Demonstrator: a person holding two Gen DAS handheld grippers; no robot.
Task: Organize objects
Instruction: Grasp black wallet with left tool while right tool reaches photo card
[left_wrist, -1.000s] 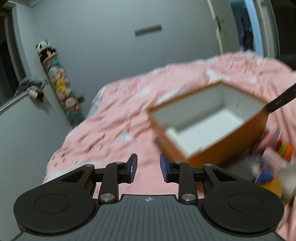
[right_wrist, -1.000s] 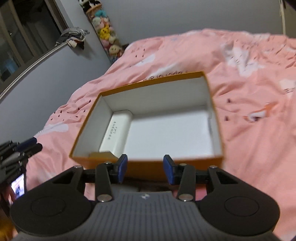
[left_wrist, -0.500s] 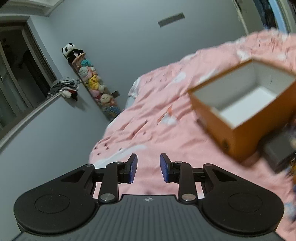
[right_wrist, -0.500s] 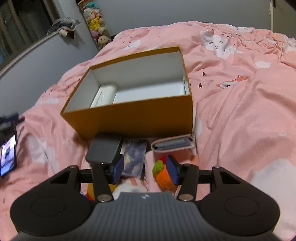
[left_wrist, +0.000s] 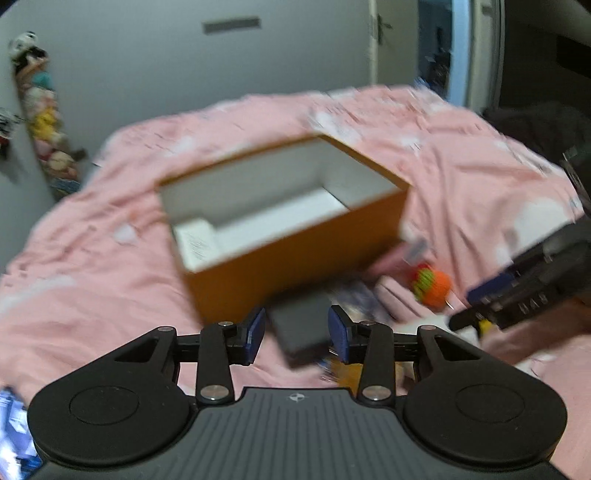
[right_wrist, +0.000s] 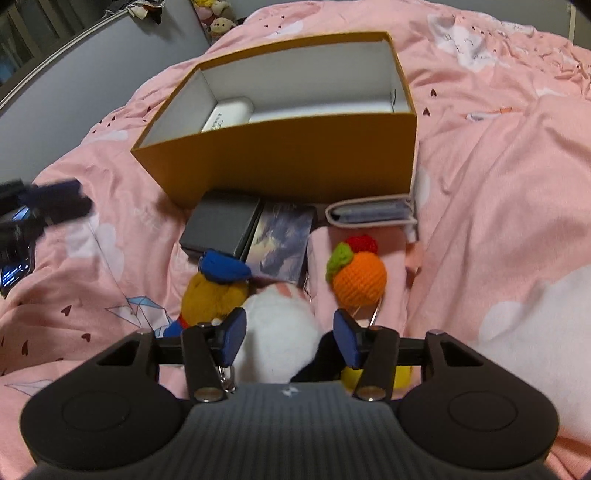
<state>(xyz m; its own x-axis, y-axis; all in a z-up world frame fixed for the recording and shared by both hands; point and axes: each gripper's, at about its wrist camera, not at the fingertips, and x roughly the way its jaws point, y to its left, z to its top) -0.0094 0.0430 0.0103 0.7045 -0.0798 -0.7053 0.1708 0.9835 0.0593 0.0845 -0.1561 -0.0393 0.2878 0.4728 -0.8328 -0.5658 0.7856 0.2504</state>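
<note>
An open orange box (right_wrist: 295, 155) with a white inside sits on the pink bed and holds a white case (right_wrist: 227, 114). In front of it lie a dark grey box (right_wrist: 221, 225), a picture card (right_wrist: 282, 240), a pink wallet (right_wrist: 371, 214), a crocheted orange (right_wrist: 358, 277), a yellow plush with a blue cap (right_wrist: 214, 288) and a white plush (right_wrist: 280, 325). My right gripper (right_wrist: 290, 338) is open above the white plush. My left gripper (left_wrist: 295, 334) is open over the dark grey box (left_wrist: 301, 325). The orange box (left_wrist: 295, 258) and the crocheted orange (left_wrist: 432, 286) show blurred there.
The pink bedspread (right_wrist: 498, 166) covers the whole bed. A phone (right_wrist: 14, 266) lies at the left edge of the right wrist view. Stuffed toys (left_wrist: 40, 110) hang on the grey wall. A door (left_wrist: 436, 48) stands at the back right.
Both grippers have pulled back from the orange box. The left swung right toward the dark grey box. The right dropped over the plush toys. Both stayed open.
</note>
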